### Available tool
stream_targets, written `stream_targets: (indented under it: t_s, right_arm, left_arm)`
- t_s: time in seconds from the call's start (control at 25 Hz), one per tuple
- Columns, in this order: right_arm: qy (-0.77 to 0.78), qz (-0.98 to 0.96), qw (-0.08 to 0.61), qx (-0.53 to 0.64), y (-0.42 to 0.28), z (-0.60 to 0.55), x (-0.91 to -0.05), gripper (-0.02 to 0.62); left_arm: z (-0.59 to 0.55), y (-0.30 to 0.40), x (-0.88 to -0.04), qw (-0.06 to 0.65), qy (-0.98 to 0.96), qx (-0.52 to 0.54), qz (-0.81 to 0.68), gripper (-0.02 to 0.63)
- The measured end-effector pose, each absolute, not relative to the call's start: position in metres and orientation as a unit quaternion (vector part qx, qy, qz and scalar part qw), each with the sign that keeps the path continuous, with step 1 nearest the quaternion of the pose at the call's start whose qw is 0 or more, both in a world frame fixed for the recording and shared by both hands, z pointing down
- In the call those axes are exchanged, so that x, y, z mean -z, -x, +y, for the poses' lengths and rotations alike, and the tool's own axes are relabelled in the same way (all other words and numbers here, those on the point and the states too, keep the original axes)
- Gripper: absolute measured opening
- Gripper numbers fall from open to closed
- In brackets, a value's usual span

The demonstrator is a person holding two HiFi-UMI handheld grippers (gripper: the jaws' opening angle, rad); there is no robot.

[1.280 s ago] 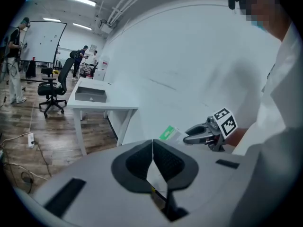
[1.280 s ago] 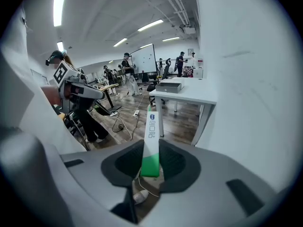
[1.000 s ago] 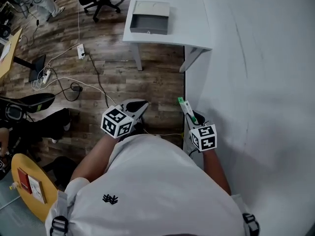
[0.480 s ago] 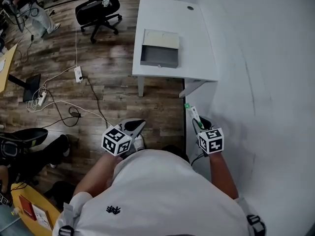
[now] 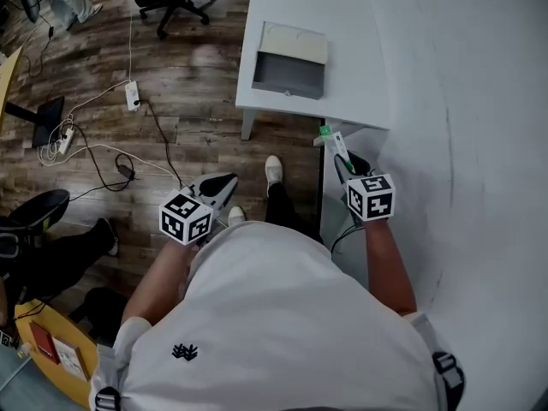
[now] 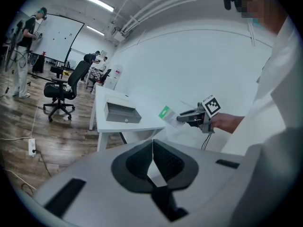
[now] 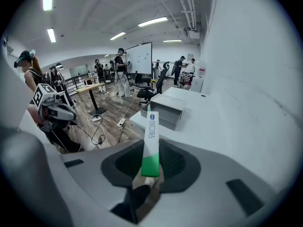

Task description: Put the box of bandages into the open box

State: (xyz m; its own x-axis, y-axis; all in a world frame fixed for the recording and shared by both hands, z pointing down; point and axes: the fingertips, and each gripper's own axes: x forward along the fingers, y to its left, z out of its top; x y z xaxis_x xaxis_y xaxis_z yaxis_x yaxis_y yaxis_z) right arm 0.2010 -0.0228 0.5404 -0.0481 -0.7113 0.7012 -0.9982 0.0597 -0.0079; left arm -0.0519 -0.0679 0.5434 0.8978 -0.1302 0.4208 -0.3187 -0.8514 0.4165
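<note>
Likely the weak point is the hold: the right gripper (image 5: 345, 163) pinches the box of bandages (image 7: 151, 141) only by its green end, so the long white part juts toward the open box (image 5: 289, 75), well ahead on the white table (image 5: 360, 24). A quick swing, or a knock against the open box's near wall, could lever it loose. The left gripper (image 6: 152, 151), closed on nothing, hangs short of the open box, to its left.
</note>
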Motion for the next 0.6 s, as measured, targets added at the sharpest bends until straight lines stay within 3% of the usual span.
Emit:
stream_targets:
  t_s: [0.6]
  right_arm:
    - [-0.550, -0.744, 0.312, -0.219, -0.247, -0.216, -0.560, 0.092]
  left_arm:
    - [-0.181, -0.005, -0.510, 0.239, -0.927, -0.183, -0.222, 0.009]
